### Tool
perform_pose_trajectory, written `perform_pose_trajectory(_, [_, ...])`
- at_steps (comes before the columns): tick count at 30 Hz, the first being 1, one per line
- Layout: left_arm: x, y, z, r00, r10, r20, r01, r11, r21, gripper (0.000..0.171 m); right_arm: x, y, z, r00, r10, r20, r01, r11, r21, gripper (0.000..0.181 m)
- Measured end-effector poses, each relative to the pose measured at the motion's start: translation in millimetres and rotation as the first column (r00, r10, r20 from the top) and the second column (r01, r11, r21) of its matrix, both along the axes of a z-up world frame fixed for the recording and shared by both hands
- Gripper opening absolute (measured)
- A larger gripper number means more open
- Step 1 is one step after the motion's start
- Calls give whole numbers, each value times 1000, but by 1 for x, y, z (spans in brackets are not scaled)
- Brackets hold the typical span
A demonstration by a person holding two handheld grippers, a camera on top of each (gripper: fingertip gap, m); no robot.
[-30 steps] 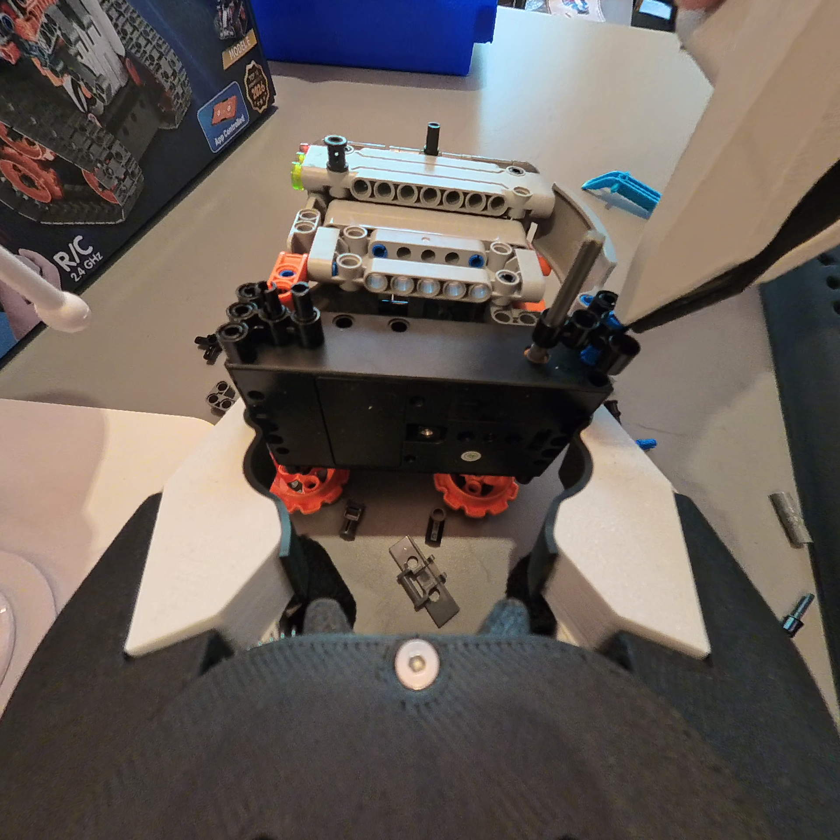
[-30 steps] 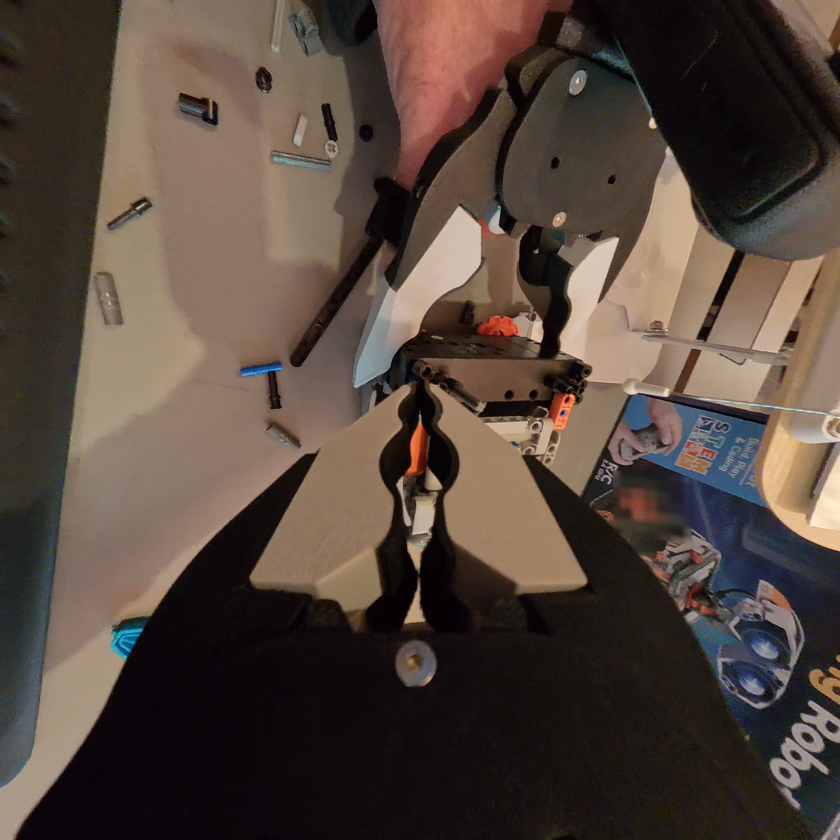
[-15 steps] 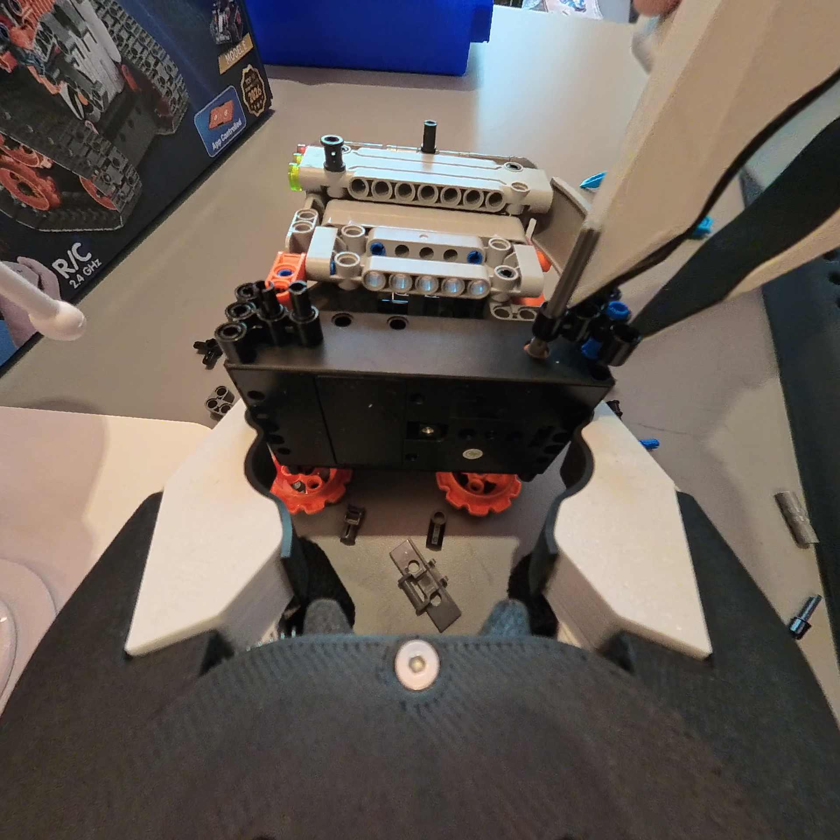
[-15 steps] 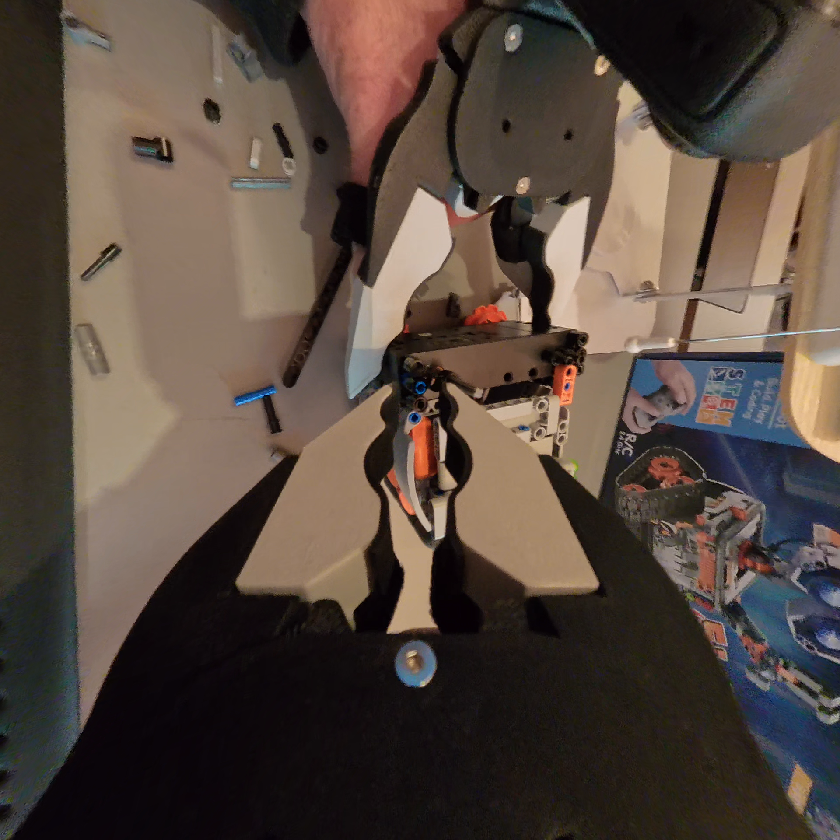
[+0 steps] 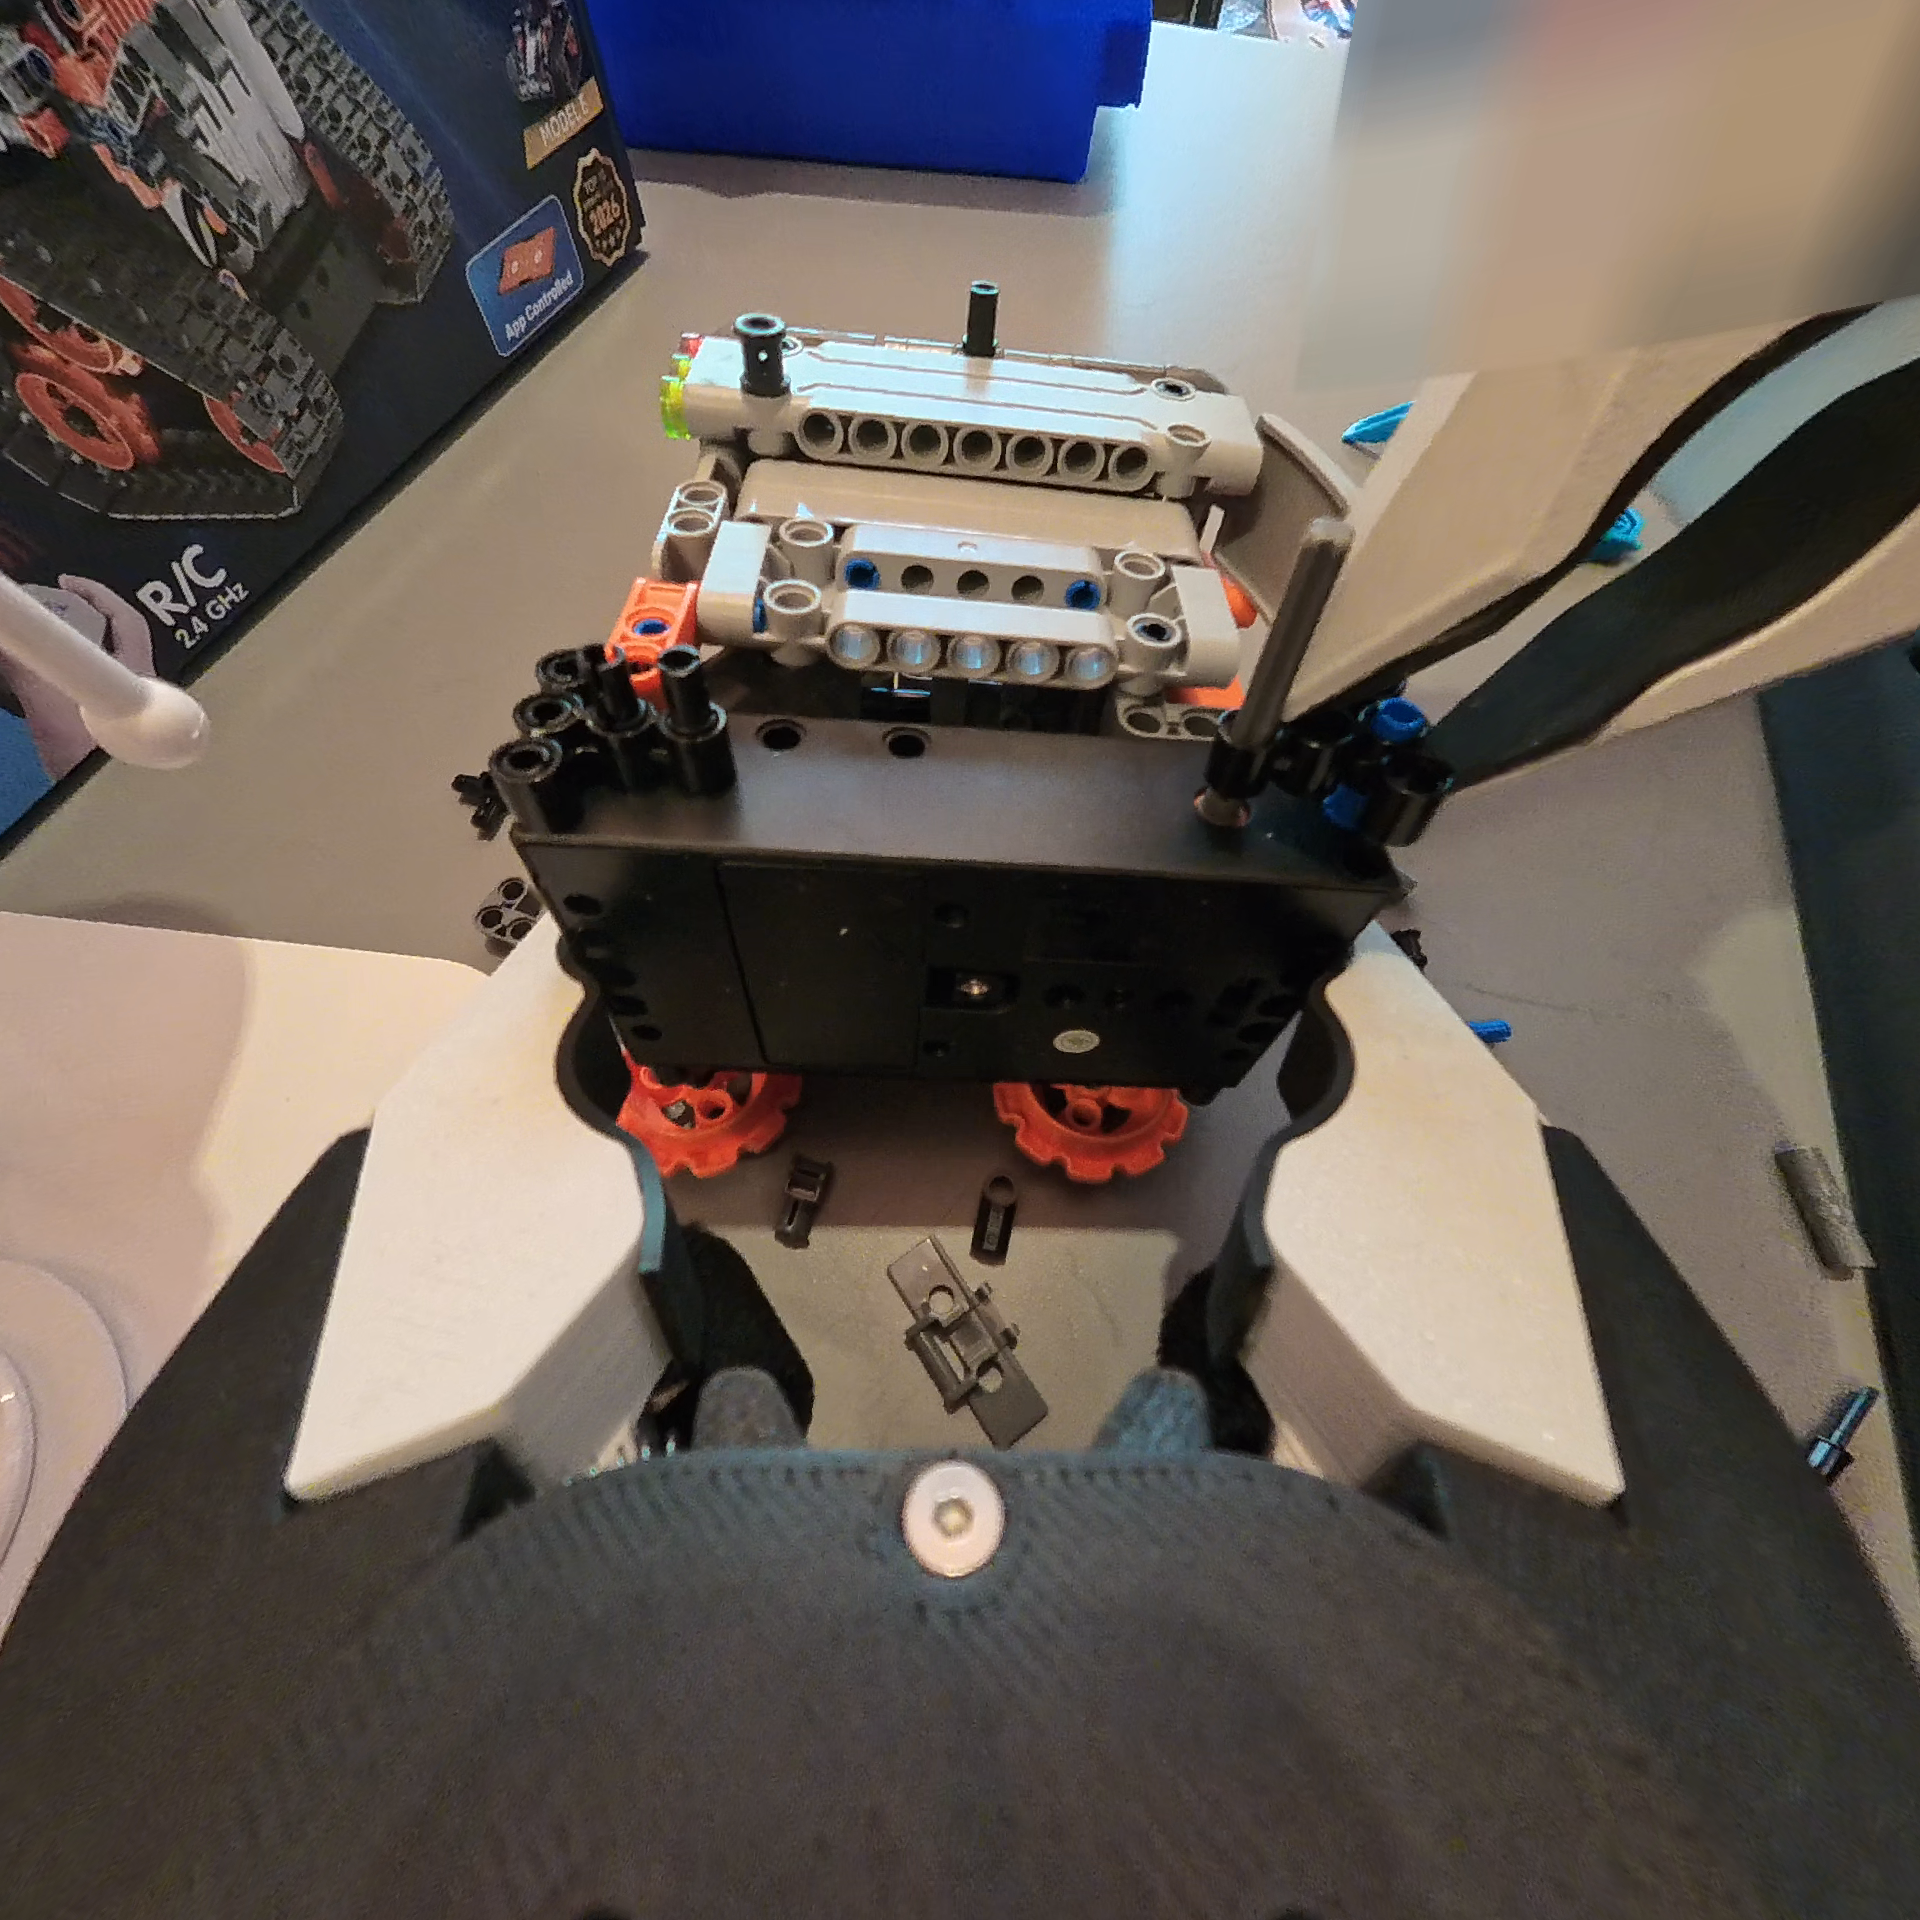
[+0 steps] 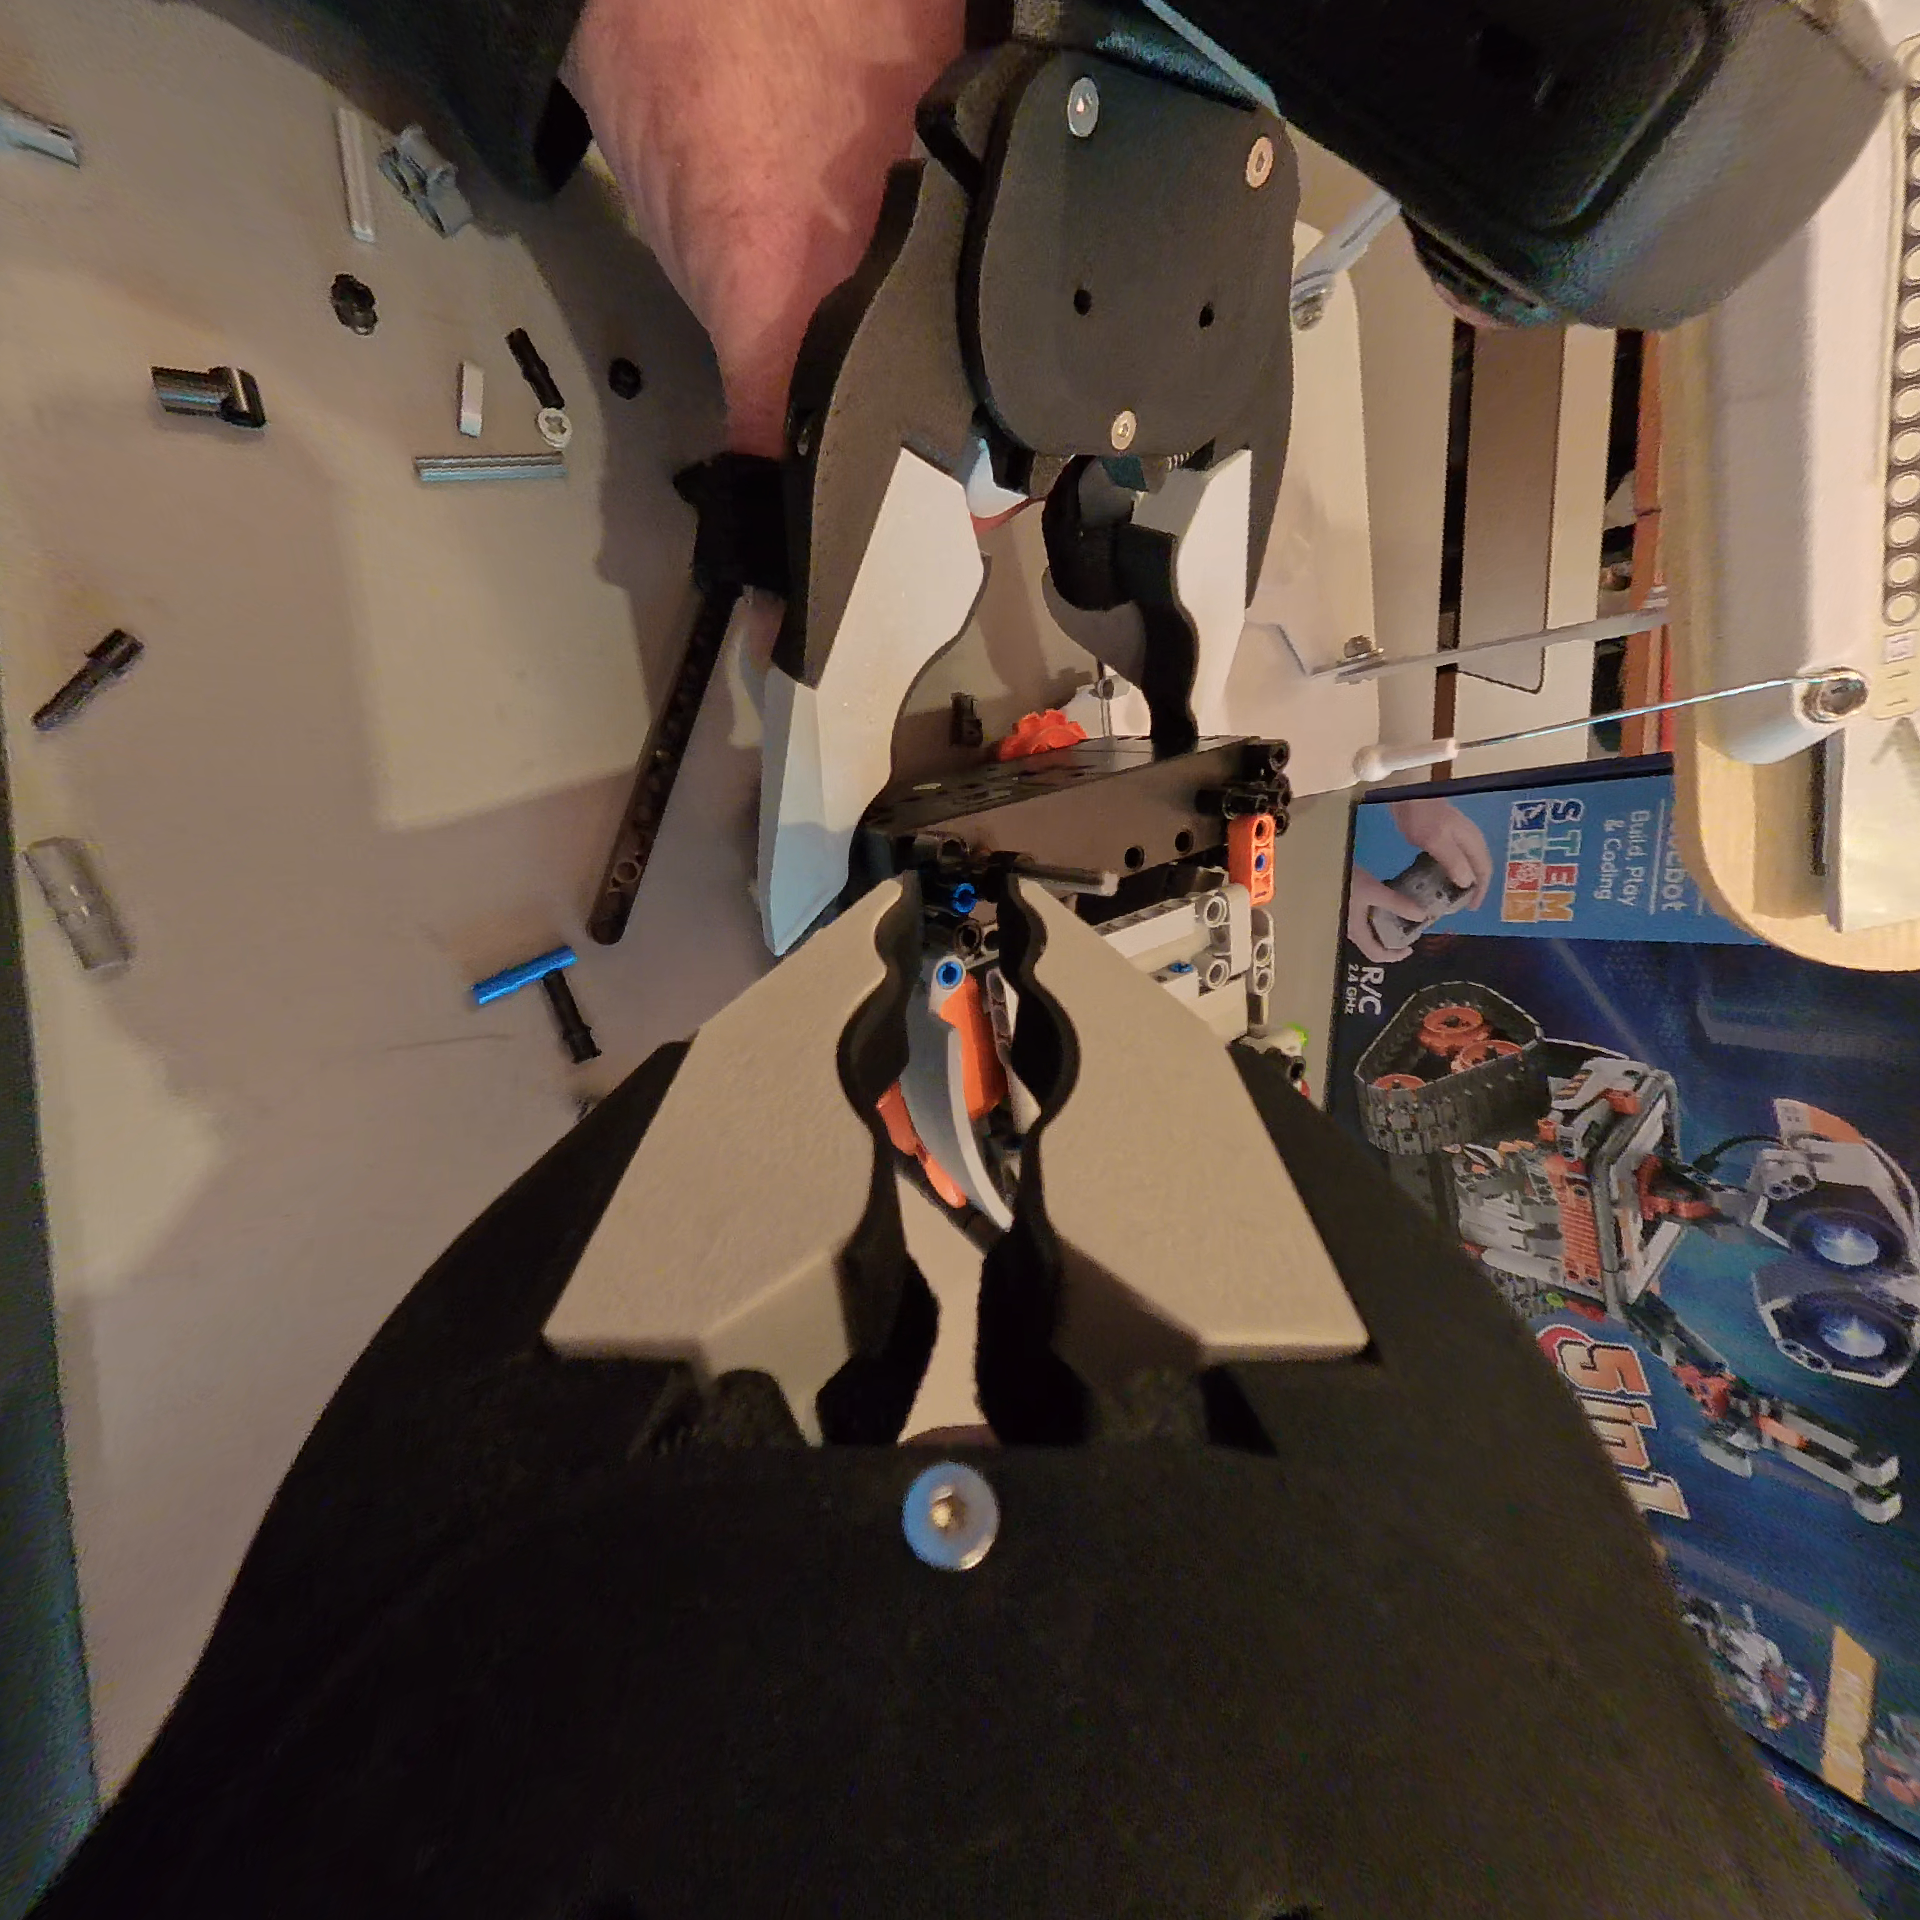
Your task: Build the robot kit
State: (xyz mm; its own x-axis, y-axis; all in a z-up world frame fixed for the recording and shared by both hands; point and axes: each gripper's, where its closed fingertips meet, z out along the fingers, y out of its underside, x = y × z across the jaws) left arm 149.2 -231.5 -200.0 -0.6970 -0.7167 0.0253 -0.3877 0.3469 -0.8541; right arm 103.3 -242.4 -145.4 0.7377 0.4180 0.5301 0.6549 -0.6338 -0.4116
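A building-brick vehicle model has a black box body (image 5: 935, 966), grey beams (image 5: 977, 436) on top and orange gear wheels (image 5: 1091, 1127) below. My left gripper (image 5: 956, 966) is shut on the black body's two sides, with the wheels just above the table. It also shows in the right wrist view (image 6: 997, 810), with a hand behind it. My right gripper (image 6: 956, 894) is turned sideways and narrowly open. Its tips are at the model's right corner (image 5: 1371, 748), by a black and blue connector cluster (image 5: 1382, 769) and an upright grey axle (image 5: 1288, 623).
A printed toy box (image 5: 208, 312) stands at the left and a blue bin (image 5: 862, 73) behind. A black track link (image 5: 966, 1340) and small pins lie under the model. Loose parts lie on the table (image 6: 260, 727), including a blue axle (image 6: 520, 977) and a long black beam (image 6: 665, 769).
My right gripper has come in to the model's right corner beside the grey axle, and its jaws have parted a little. My left gripper still holds the model.
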Motion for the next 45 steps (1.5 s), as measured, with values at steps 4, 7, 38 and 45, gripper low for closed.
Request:
perform_pose_trajectory(4, [0,0,0,1000,4,-3,-4,1000,4,129,0,-1,-1,999,4,51,-6,1000,28,12])
perform_pose_trajectory(7, [0,0,0,1000,6,-3,-6,1000,3,129,-1,0,-1,996,10,88,-15,999,47,12])
perform_pose_trajectory(38, [-1,-2,-1,1000,-11,4,11,1000,11,129,-5,-7,3,980,199,-10,-199,976,-86,3])
perform_pose_trajectory(45, [0,-3,-1,1000,-9,0,9,1000,3,129,-4,-7,2,966,248,70,-236,961,-148,3])
